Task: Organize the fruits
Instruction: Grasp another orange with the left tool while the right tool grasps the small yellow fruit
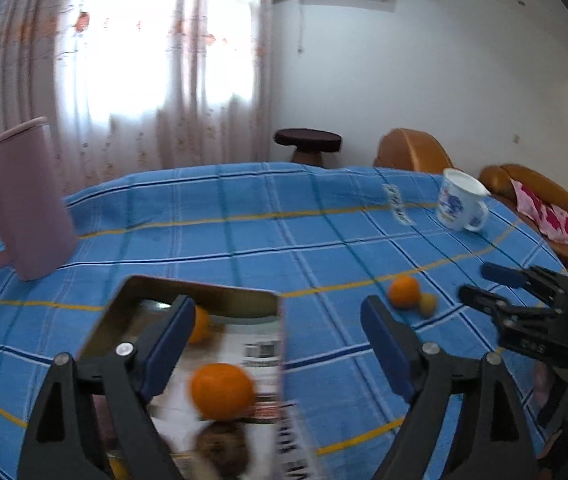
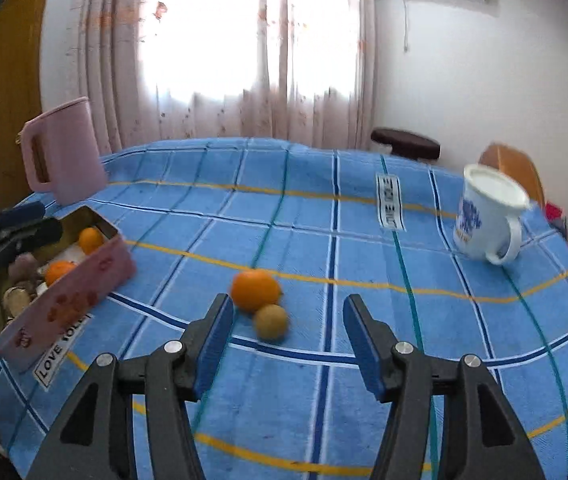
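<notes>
Frankly, my worry is the loose orange [image 2: 255,289] and the small yellow fruit [image 2: 270,321] touching it just ahead of my right gripper [image 2: 284,340], nearer its left jaw: with both grippers' jaws released and empty, a closing pinch could nudge one and roll both across the counter [image 2: 323,220]. The pink tin [image 2: 64,300], under my left gripper [image 1: 280,344], runs its long axis away from those jaws toward the window, while the round fruits have no real heading.
</notes>
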`<state>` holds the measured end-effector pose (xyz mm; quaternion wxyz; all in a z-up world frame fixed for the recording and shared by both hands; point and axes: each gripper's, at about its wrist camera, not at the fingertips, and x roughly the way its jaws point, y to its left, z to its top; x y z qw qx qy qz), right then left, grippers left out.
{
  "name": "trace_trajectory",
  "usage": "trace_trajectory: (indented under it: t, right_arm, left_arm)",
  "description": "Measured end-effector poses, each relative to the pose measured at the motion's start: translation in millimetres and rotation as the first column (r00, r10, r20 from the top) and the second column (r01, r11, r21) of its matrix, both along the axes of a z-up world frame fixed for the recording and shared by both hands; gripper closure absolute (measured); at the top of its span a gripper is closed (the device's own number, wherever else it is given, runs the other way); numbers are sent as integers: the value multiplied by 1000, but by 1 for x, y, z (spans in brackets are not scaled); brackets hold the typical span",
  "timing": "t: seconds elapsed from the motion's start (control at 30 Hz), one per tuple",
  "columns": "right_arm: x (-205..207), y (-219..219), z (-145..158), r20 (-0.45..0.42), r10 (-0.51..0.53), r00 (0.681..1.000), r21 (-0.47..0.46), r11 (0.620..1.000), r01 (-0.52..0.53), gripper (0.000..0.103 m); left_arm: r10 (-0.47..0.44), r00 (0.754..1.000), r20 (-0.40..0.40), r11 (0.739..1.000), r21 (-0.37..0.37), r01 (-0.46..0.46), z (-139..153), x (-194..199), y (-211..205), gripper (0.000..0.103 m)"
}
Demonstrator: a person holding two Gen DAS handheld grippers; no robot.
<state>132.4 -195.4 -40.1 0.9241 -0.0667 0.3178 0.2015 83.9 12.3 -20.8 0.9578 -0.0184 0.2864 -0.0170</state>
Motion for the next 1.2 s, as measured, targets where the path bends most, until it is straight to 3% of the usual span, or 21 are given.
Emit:
trace_trajectory:
  t: [0.27,0.3,0.33,0.37,0.63,0.97,1.2]
  right_arm:
    - [29,28,-23,-142,85,986,-30,996,-90,45]
    - [33,28,-28,-156,80,985,-35,996,-86,53]
    - [37,28,-31,-180,74,981,-39,996,-83,72]
    - [37,27,-33,-193,75,978,-28,996,-82,76]
    - [32,-3,-26,-126,10,992,-30,999,-14,76]
    - [38,-41,-21,-109,-74,991,27,997,78,76]
    - [36,-41,-19,-96,-65,993,28,997,68,76]
  left_arm:
    - [-59,998,-27,997,51,60,-6,12,-42,12]
    - [-62,998,-30,996,56,63,-7,14,-45,12]
    - [-62,997,-34,996,58,64,-8,16,-47,12]
    - [-61,997,-38,996,57,63,-10,18,-49,12]
    - [-91,991,-95,995,32,95,-23,41,-70,12]
    - [-134,979,-157,984,99,150,-41,79,-116,14]
    - [-161,962,-220,982,58,177,-51,97,-125,23]
